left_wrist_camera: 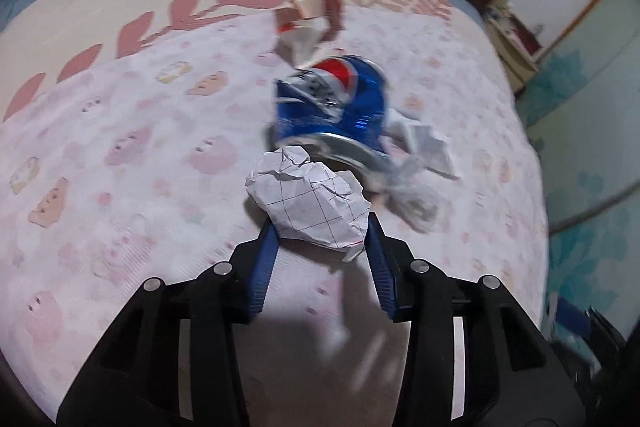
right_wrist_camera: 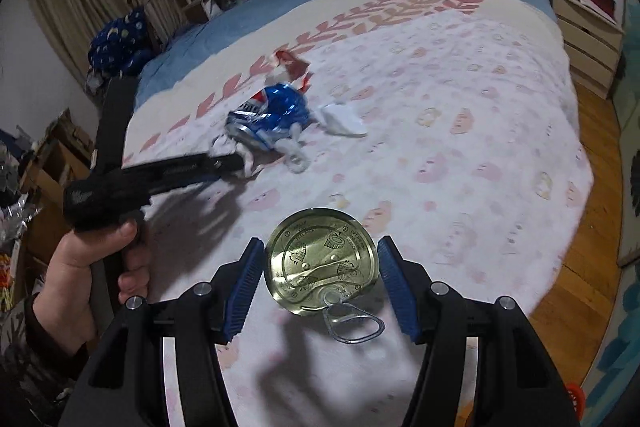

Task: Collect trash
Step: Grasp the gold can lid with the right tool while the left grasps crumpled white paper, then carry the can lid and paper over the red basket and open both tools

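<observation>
We are gripping a crumpled paper ball point(left_wrist_camera: 308, 199) between the blue fingers of our left gripper point(left_wrist_camera: 320, 227), with a crushed blue can point(left_wrist_camera: 336, 103) lying on the bedspread point(left_wrist_camera: 140, 147) just beyond the fingertips. Our right gripper point(right_wrist_camera: 320, 259) is holding a gold can lid point(right_wrist_camera: 320, 261) between its fingers, its pull ring point(right_wrist_camera: 352, 323) pointing back toward us, and the can point(right_wrist_camera: 272, 119) is sitting well ahead, to the left.
</observation>
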`<state>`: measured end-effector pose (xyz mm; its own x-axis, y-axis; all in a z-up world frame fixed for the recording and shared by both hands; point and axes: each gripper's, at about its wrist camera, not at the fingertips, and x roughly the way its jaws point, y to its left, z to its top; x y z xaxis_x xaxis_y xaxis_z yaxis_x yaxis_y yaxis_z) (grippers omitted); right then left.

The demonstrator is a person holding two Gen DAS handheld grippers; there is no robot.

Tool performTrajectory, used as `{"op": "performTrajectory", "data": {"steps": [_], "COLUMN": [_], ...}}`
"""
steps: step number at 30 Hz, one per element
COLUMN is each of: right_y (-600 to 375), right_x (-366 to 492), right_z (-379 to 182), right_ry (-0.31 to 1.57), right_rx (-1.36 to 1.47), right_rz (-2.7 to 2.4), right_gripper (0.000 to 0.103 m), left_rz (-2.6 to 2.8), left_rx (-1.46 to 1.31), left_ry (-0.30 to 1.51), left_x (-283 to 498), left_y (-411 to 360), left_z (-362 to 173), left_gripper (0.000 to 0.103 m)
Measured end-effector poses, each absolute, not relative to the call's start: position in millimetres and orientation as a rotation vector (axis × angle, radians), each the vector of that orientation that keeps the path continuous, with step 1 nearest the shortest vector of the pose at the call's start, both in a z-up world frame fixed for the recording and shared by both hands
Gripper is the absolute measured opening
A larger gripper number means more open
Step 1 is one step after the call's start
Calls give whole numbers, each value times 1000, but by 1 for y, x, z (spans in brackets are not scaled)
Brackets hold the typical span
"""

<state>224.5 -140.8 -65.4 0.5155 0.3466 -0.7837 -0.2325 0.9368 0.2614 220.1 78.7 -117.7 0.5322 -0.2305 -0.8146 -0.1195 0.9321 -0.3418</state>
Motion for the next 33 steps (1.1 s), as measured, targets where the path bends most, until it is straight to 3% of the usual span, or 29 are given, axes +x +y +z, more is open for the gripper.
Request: {"op": "performTrajectory", "data": {"steps": [6,10,17,24,33], "right_y": [-203,-272,-414,-504,-531], "right_x": [193,119,-45,-169,-186], "right_z": [-32,-5,-37,-115,-168], "right_ry": [875,808,833,909,929], "right_rx": [203,196,264,465,542], "right_rz": [271,198,-69,-258,-312], "right_gripper": [59,59,59,59,59], "left_rz": [-83,-178,-482,-715,-759], "left_rx": [-380,-353,-140,-1,246], "left_ry": [933,853,870,1028,1147], "left_x": [164,108,43,-7,-21], "left_y": [68,26,-172,-353,-456], "left_z": [-68,-22,19,-48,-145], "left_gripper": [43,43,44,44,43]}}
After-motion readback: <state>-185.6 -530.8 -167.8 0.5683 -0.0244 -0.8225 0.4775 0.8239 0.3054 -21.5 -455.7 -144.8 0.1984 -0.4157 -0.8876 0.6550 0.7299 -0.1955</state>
